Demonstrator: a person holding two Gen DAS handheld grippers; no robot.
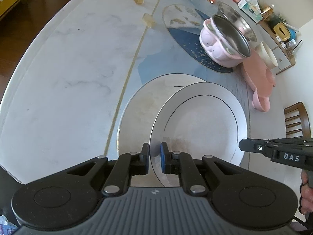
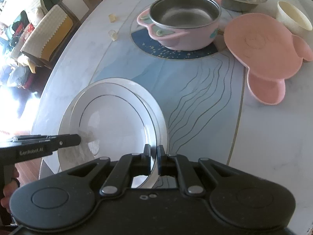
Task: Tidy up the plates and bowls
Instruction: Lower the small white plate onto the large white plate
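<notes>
Left wrist view: the left gripper [image 1: 154, 157] is clamped on the top plate's [image 1: 205, 121] rim, low centre, with the right gripper [image 1: 242, 145] clamped on its far edge at right. This glossy white plate, ringed by a thin dark line, sits over a second plate [image 1: 137, 107], so stacking looks nearly done. Upper right, the steel bowl [image 1: 230, 35] in its pink pot [image 1: 213, 49], the matte pink tray [image 1: 258, 74] and cream cup [image 1: 268, 54] remain unsorted.

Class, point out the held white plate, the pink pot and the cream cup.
white plate [image 2: 117, 117], right wrist view, centre well.
pink pot [image 2: 187, 39], right wrist view, side wall.
cream cup [image 2: 293, 17], right wrist view, inner wall.
</notes>
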